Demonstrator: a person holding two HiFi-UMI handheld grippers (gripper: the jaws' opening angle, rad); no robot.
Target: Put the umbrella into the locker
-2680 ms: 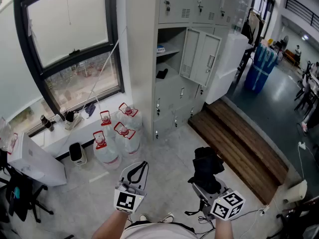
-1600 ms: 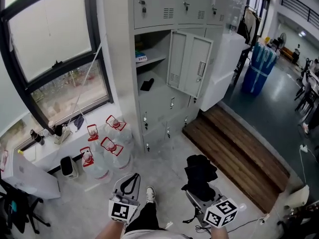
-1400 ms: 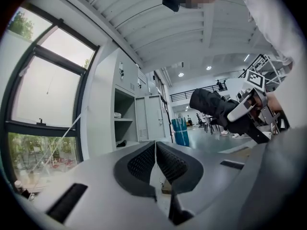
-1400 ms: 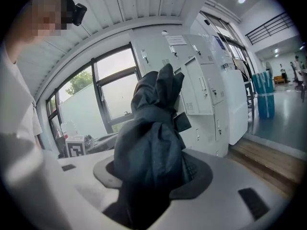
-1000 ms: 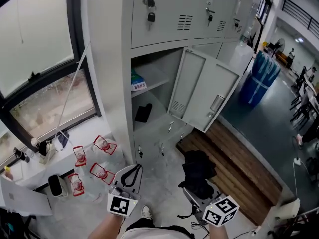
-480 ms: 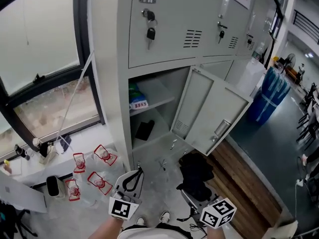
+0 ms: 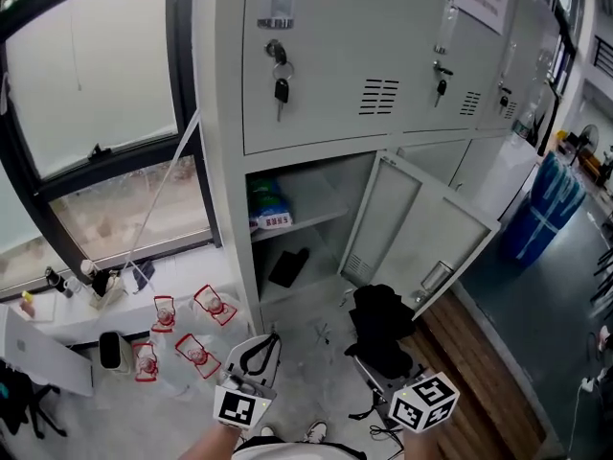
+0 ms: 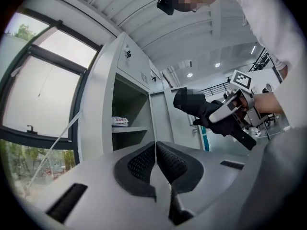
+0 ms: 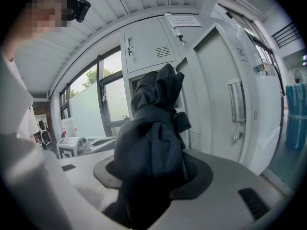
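Note:
The black folded umbrella [image 7: 377,326] stands up between the jaws of my right gripper [image 7: 379,360], which is shut on it low in the head view. In the right gripper view the umbrella [image 9: 152,138] fills the middle and hides the pads of that gripper [image 9: 153,172]. Just ahead is the grey locker [image 7: 316,75], whose open compartment [image 7: 321,182] has its door [image 7: 421,236] swung out to the right. My left gripper [image 7: 261,341] is at the lower left; its pads meet with nothing between them [image 8: 156,152].
Inside the compartment a blue-and-white packet [image 7: 269,209] lies on the shelf and a black thing [image 7: 288,267] below it. Keys [image 7: 280,82] hang from the upper door. Water jugs [image 7: 192,338] stand on the floor at left under the window [image 7: 96,103]. A wooden platform [image 7: 498,372] lies at right.
The locker has come much nearer and now fills the view. Both grippers have moved toward the open compartment. The umbrella stays in the right gripper.

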